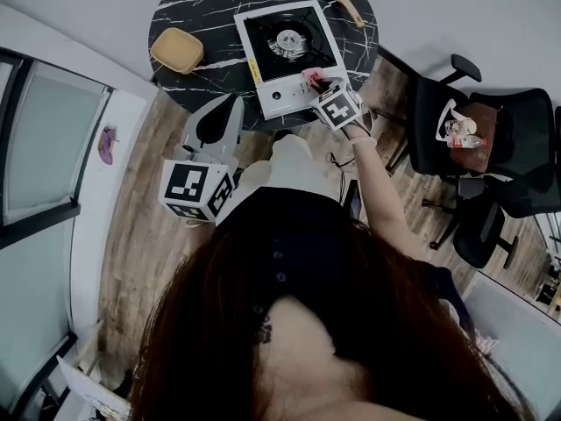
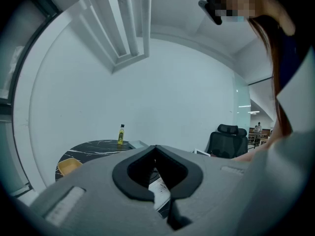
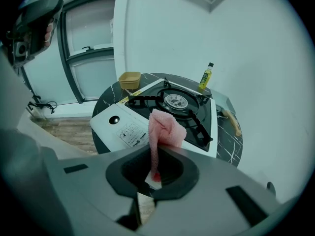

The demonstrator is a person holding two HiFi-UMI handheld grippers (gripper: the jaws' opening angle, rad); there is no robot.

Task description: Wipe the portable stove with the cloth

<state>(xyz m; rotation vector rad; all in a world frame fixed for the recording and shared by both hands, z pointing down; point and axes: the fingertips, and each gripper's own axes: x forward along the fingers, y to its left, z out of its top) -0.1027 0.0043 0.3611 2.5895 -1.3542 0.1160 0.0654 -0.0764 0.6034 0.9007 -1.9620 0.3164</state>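
Observation:
The portable stove [image 1: 289, 55] is white with a black burner top and sits on a round black marble table [image 1: 188, 7]. My right gripper [image 1: 317, 84] hovers over the stove's near right corner, shut on a pink cloth [image 1: 310, 77]. In the right gripper view the pink cloth [image 3: 165, 129] sticks up from the right gripper [image 3: 156, 151] above the stove's white control panel [image 3: 123, 124]. My left gripper [image 1: 231, 103] is held off the table's near edge, lower left of the stove. The left gripper [image 2: 155, 147] has its jaws together and holds nothing.
A yellow bowl [image 1: 177, 49] stands left of the stove. A small bottle [image 3: 205, 76] and a wooden-handled utensil [image 3: 231, 119] lie behind and to the right of it. Black office chairs [image 1: 465, 121] stand right of the table. Wooden floor lies below.

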